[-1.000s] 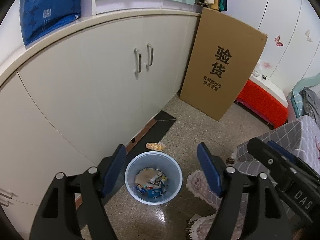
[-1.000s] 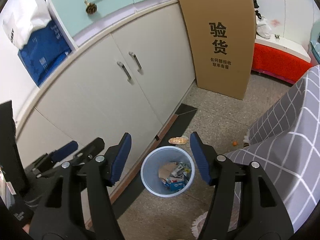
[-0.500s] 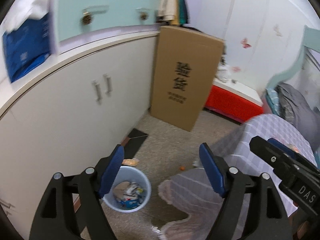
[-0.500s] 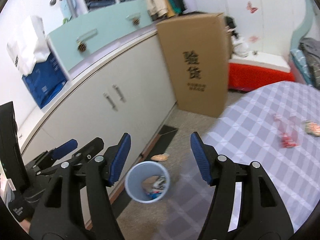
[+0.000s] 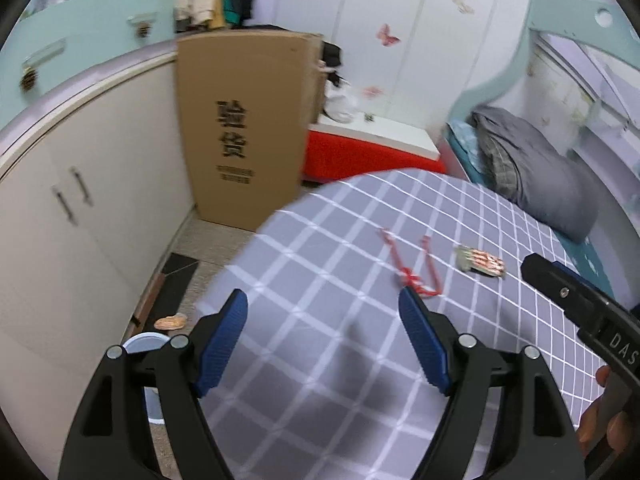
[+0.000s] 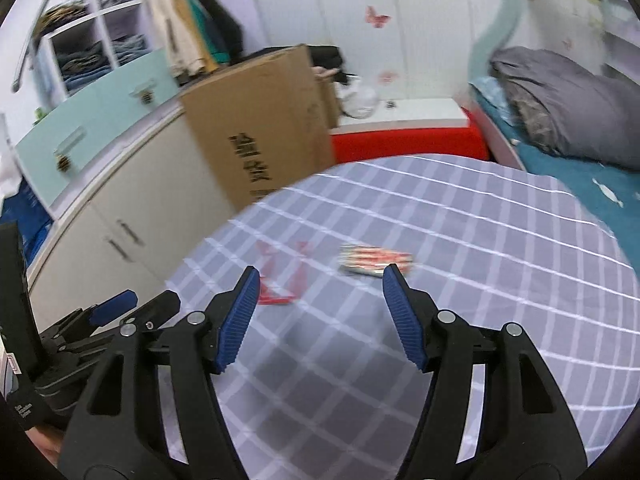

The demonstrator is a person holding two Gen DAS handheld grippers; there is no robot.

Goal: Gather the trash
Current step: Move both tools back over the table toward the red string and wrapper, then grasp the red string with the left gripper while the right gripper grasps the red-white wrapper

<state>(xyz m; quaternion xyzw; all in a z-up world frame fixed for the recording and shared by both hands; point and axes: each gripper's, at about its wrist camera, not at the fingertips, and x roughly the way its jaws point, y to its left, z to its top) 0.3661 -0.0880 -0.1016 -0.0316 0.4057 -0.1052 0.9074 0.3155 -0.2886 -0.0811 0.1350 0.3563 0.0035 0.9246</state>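
Two pieces of trash lie on the grey checked tablecloth [image 5: 320, 264]: a clear wrapper with red edges [image 5: 412, 280] [image 6: 280, 276] and a red-striped snack wrapper [image 5: 480, 262] [image 6: 376, 260]. My left gripper [image 5: 324, 340] hovers open and empty over the cloth, short of the red-edged wrapper. My right gripper [image 6: 320, 316] is also open and empty, with the striped wrapper just beyond its right fingertip. The blue bin [image 5: 142, 346] stands on the floor at lower left, mostly hidden behind the left finger.
A tall cardboard box [image 5: 240, 128] leans on the white cabinets [image 5: 80, 220]. A red bench [image 5: 372, 156] and a bed with a grey blanket [image 5: 540, 168] lie beyond the table. An orange scrap [image 5: 170, 322] rests on the floor by the bin.
Both grippers swung right and up from above the bin on the floor to above the checked table. The bin slid to the lower left edge and the two wrappers came into view.
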